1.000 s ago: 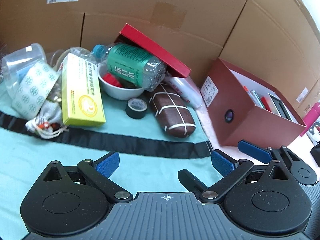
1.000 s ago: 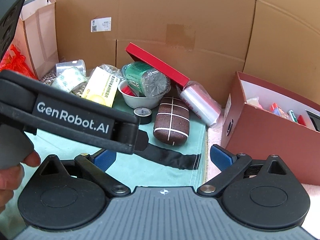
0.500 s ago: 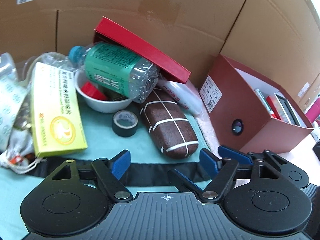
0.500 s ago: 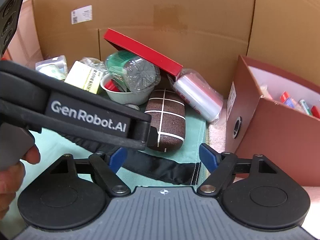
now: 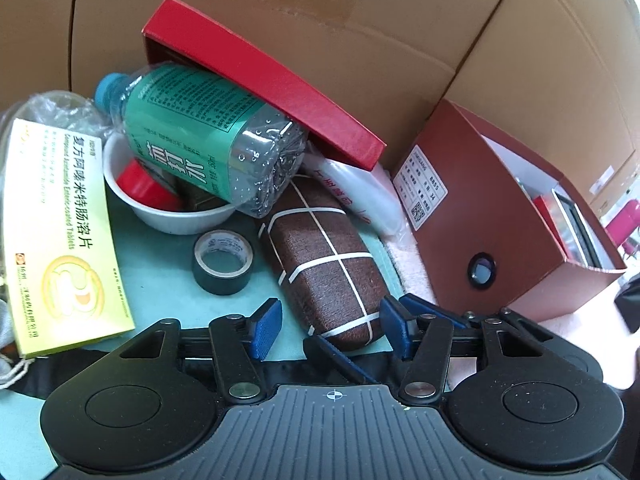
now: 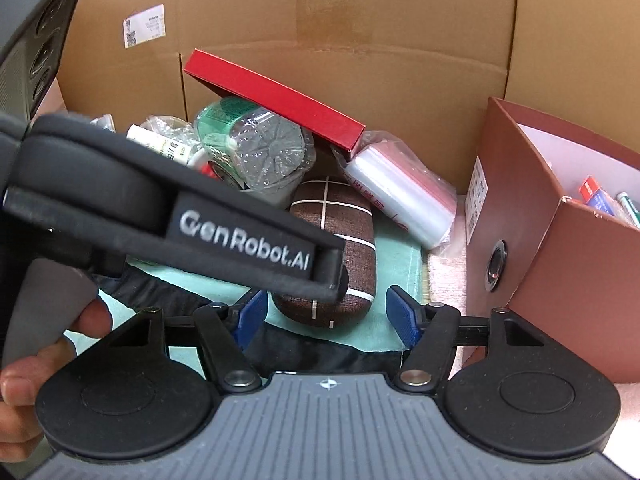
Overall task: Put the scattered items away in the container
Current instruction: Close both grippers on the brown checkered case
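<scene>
A brown case with white grid lines (image 5: 324, 256) lies on the teal cloth, also in the right wrist view (image 6: 336, 232). My left gripper (image 5: 328, 328) is open, its blue pads on either side of the case's near end. My right gripper (image 6: 324, 316) is open just short of the same case, with the left gripper's body (image 6: 180, 216) crossing in front of it. The brown-red container box (image 5: 500, 236) stands at the right, also in the right wrist view (image 6: 560, 248), holding pens and small items.
A black tape roll (image 5: 223, 262), a white bowl (image 5: 172, 216) under a green-labelled bottle (image 5: 208, 144), a yellow tablet box (image 5: 60, 240), a red lid (image 5: 260, 76) and a plastic-bag pack (image 6: 400, 196) crowd the back. Cardboard walls (image 5: 400, 20) enclose the area.
Both grippers have moved forward toward the brown case. The left gripper's pads now flank the case's near end. Both stay open.
</scene>
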Motion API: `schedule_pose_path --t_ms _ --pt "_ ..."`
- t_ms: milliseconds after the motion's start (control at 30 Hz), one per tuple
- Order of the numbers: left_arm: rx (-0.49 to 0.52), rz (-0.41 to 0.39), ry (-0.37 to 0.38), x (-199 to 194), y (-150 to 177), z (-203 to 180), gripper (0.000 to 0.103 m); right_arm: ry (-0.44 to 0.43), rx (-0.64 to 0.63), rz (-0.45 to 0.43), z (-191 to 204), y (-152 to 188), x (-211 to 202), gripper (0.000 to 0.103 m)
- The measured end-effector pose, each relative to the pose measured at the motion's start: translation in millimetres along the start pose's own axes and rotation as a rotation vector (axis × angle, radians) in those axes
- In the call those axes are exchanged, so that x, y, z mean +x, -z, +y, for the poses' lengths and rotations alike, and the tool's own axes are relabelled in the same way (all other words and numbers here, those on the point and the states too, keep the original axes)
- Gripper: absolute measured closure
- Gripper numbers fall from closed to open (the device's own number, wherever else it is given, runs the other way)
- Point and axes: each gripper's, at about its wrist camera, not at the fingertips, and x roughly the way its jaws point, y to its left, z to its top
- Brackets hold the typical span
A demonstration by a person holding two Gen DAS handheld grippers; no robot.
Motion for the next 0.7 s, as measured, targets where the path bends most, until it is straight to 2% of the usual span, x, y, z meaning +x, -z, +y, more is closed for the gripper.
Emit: schedule_pose_path --t_ms 33,100,200,433,567,700 --pt "-0.006 0.005 0.008 0 0 1 0.036 0.008 -0.005 -0.003 1 0 0 0.032" --pt "-0.007 0.014 0.020 2 -1 1 0.044 0.010 -0.011 -0.004 3 0 2 0.032" --pt "-0.002 0.017 0.013 3 -2 -1 0.048 0.022 -0.009 0.006 5 -1 6 0.034" --pt "0.017 0.012 -0.003 -3 3 -8 0.054 0.019 -0.008 0.016 6 1 3 0.038" --pt "0.030 0.008 -0.010 -17 13 -17 0.059 0.018 -0.020 0.018 9 6 -11 0.038" --pt "0.017 0.016 -0.013 -31 27 -25 0.059 0.005 -0.029 0.029 11 15 -30 0.038"
